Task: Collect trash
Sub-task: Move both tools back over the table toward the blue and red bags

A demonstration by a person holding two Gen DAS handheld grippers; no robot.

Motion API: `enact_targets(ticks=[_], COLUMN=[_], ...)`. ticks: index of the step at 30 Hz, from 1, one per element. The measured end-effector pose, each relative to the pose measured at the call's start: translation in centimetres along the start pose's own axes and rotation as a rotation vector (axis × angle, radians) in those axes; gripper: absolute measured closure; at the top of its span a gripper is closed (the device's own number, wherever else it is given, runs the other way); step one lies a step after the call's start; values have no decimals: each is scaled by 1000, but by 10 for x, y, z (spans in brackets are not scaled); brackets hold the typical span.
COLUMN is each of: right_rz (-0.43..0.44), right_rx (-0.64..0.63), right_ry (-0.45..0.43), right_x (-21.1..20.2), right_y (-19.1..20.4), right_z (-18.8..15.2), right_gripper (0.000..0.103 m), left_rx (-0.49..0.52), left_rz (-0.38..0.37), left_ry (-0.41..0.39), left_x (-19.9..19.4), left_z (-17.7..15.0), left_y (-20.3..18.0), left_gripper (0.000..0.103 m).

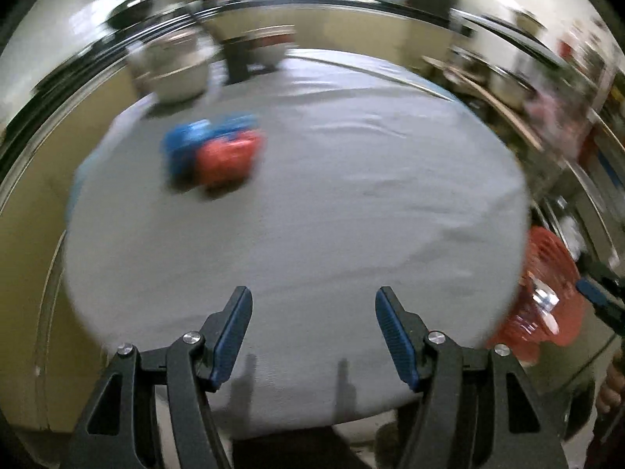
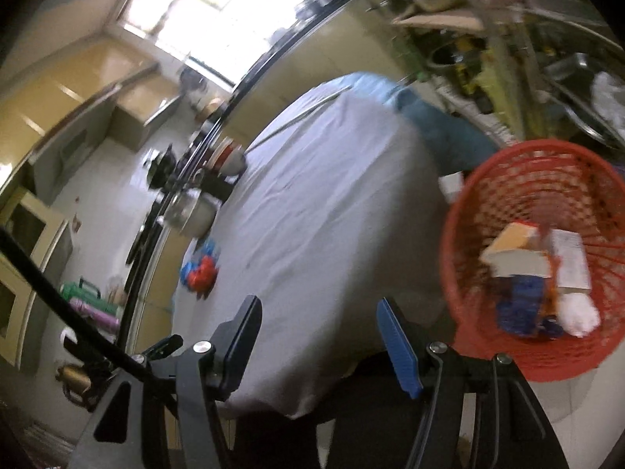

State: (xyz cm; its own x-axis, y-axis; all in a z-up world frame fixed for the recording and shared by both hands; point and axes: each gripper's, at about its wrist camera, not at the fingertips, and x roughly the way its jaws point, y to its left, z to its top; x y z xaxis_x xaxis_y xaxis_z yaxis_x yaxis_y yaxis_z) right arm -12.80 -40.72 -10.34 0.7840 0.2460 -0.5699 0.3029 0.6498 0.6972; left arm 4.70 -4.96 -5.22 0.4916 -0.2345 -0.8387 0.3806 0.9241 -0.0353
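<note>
A crumpled blue and red wrapper [image 1: 214,150] lies on the grey cloth-covered table [image 1: 312,215], at its far left. My left gripper [image 1: 313,312] is open and empty above the table's near edge. The wrapper also shows in the right wrist view [image 2: 200,267], small and far left. A red mesh basket [image 2: 535,258] stands off the table's right side and holds boxes, blue packets and white paper. It shows at the right edge of the left wrist view [image 1: 543,293]. My right gripper [image 2: 318,324] is open and empty, beside the basket.
A steel pot [image 1: 174,68] and a dark box [image 1: 238,60] stand at the table's far edge. Cluttered shelves [image 2: 508,39] rise behind the basket. Yellow cabinets [image 2: 78,90] and floor lie to the left. Both views are motion-blurred.
</note>
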Motion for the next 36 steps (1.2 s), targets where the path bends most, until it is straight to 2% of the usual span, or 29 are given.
enact_targets(ticks=[7,13,20,29,36], right_rz=[28,34,14,52,75], right_rx=[-107,-178,-266,-468,-527], right_ry=[101,157,195,136,163], right_x=[41,63,81,102,126], right_y=[52,82,112,190,221], right_z=[-15,-33,-41,-39,-54], right_gripper=[37,37,37,37,37], left_rx=[-149,-160,-181,-178,-175], left_rz=[122,219,225,248,280], left_ry=[-39,-77,-61,-98,-112], left_x=[-9,-18,-14,-30,-39], left_z=[-13,-18,-21,-22,-23], left_y=[71,92,87,88,97], left_gripper=[37,37,34,34,33])
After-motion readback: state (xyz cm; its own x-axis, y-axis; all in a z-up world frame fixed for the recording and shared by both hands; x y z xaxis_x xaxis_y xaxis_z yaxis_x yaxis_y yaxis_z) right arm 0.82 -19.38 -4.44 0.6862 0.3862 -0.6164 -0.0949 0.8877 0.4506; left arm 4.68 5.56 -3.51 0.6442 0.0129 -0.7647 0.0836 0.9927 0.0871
